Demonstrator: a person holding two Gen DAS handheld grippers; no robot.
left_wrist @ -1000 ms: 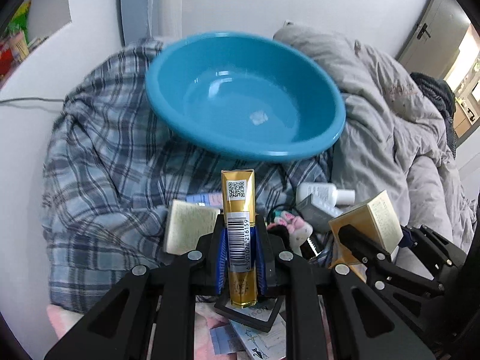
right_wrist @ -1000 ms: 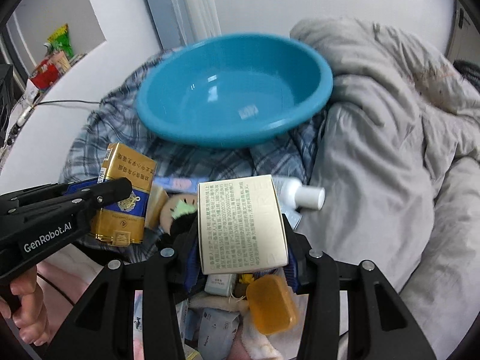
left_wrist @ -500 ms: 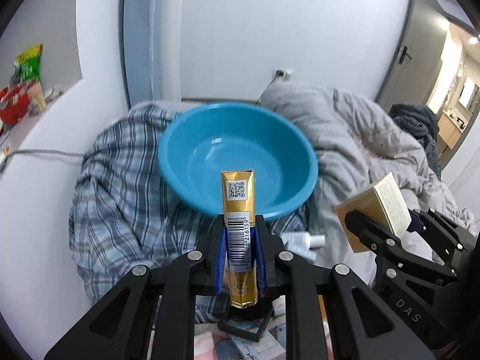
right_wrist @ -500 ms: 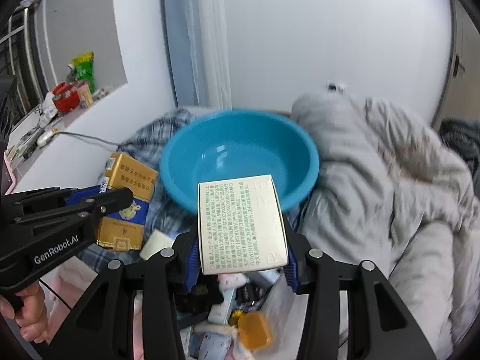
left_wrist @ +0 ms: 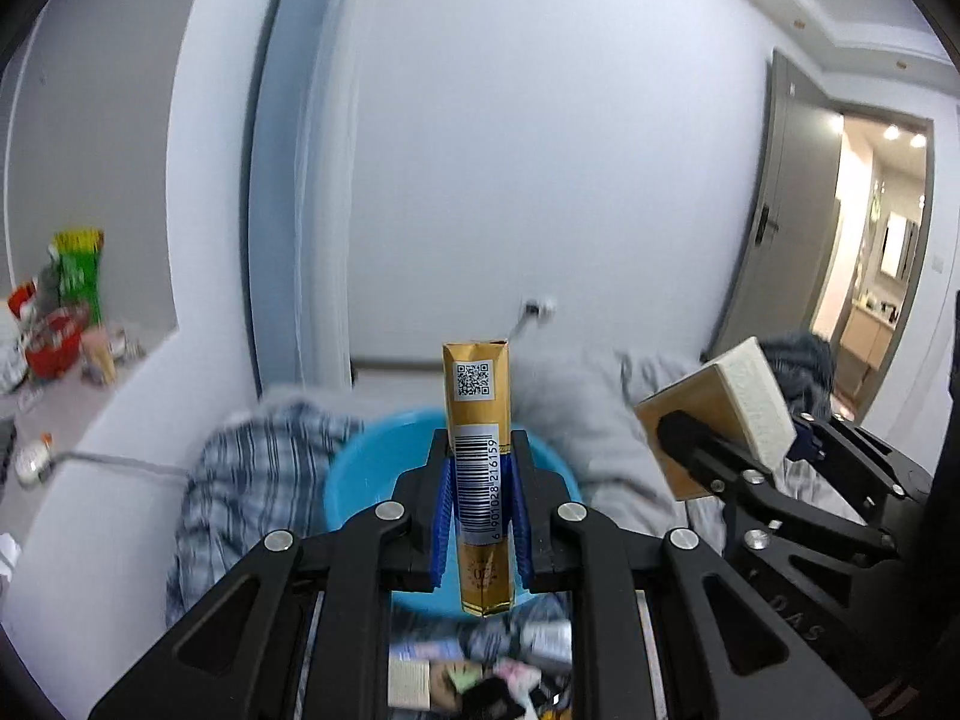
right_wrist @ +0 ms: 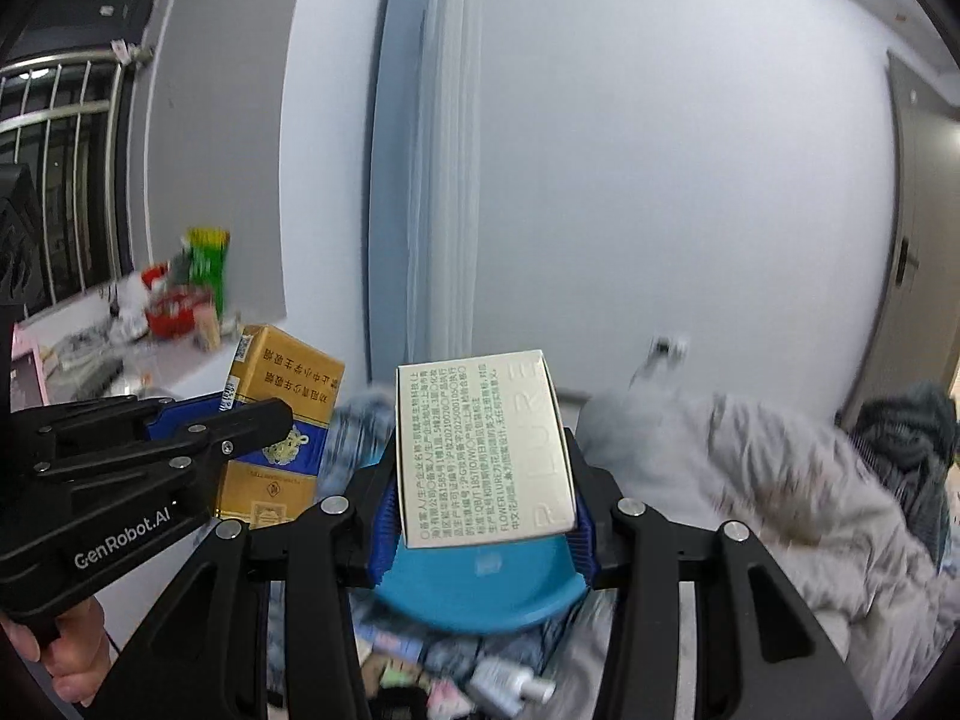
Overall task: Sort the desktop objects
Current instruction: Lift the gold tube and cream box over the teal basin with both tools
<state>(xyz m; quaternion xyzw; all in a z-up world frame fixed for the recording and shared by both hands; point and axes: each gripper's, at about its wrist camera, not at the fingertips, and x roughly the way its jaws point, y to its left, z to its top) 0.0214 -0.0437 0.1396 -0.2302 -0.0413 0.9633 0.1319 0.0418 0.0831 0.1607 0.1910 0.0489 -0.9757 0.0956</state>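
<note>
**A:** What do we have for containers?

**B:** We see one, a blue plastic basin (left_wrist: 360,480), sitting on a plaid blanket (left_wrist: 252,480) on the bed. The part of its inside that we can see from the right wrist view holds nothing; the rest is hidden behind the boxes we are carrying.

**A:** And the boxes?

**B:** Our left hand-held gripper (left_wrist: 480,516) is clamped on a gold cigarette pack (left_wrist: 478,420), held upright by its narrow sides, barcode and QR code facing us. Our right hand-held gripper (right_wrist: 480,510) is clamped on a cream carton (right_wrist: 483,450) printed with small text and embossed letters. Both are up in the air in front of the basin, not in it.

**A:** What lies under them?

**B:** A blurred heap of small items (right_wrist: 444,672) just in front of the basin, among them a small white bottle (right_wrist: 510,681). We cannot tell the rest apart.

**A:** The room?

**B:** A grey duvet (right_wrist: 750,480) is bunched on the right of the bed. Behind is a white wall (left_wrist: 540,150) with a plugged-in socket (left_wrist: 537,307), a pale curtain (right_wrist: 444,150), and on the left a ledge with snack packets (left_wrist: 66,312). An open grey door (left_wrist: 786,240) on the right shows a lit room. A person's fingers (right_wrist: 66,654) grip the left handle.
</note>
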